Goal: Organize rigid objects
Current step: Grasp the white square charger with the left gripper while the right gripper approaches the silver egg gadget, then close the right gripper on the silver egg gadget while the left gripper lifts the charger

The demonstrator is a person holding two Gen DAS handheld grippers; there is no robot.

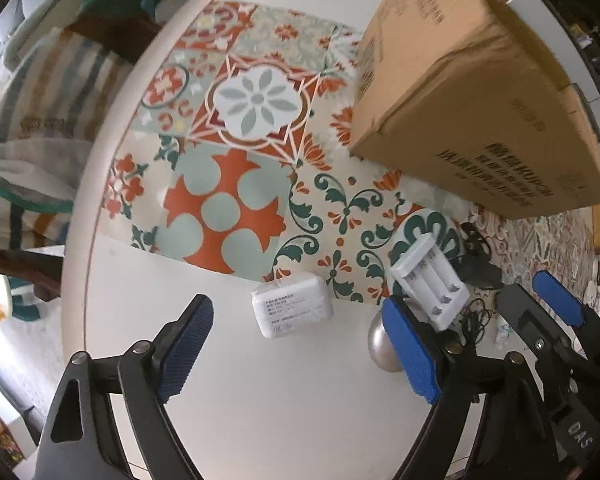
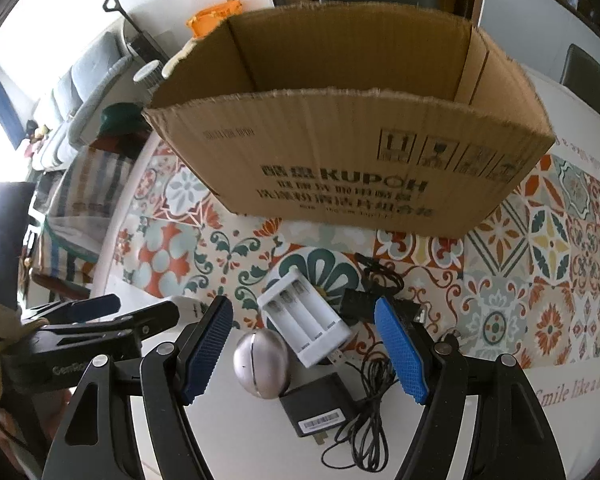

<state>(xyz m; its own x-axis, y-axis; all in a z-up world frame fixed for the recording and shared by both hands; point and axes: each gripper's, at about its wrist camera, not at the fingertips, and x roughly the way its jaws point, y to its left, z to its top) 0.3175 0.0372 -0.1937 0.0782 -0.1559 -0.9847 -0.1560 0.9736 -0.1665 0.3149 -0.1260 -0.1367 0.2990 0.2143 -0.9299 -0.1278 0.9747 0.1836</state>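
Observation:
On the white round table (image 1: 260, 400) lies a white power adapter (image 1: 292, 306), between and just ahead of my left gripper's (image 1: 300, 344) open fingers; the pads do not touch it. To its right are a silver ball (image 1: 380, 344) and a white battery charger (image 1: 430, 280). In the right wrist view, my right gripper (image 2: 304, 352) hangs open over the silver ball (image 2: 262, 364), the battery charger (image 2: 304, 320) and a black adapter (image 2: 320, 408) with a thin cable (image 2: 372, 420), touching none of them. The left gripper (image 2: 124, 310) shows at the left there.
An open cardboard box (image 2: 340, 160) stands on the patterned mat (image 2: 540, 280) behind the objects; in the left wrist view the cardboard box (image 1: 480, 100) is at the upper right. A chair with striped cloth (image 1: 40, 120) stands off the table's left edge.

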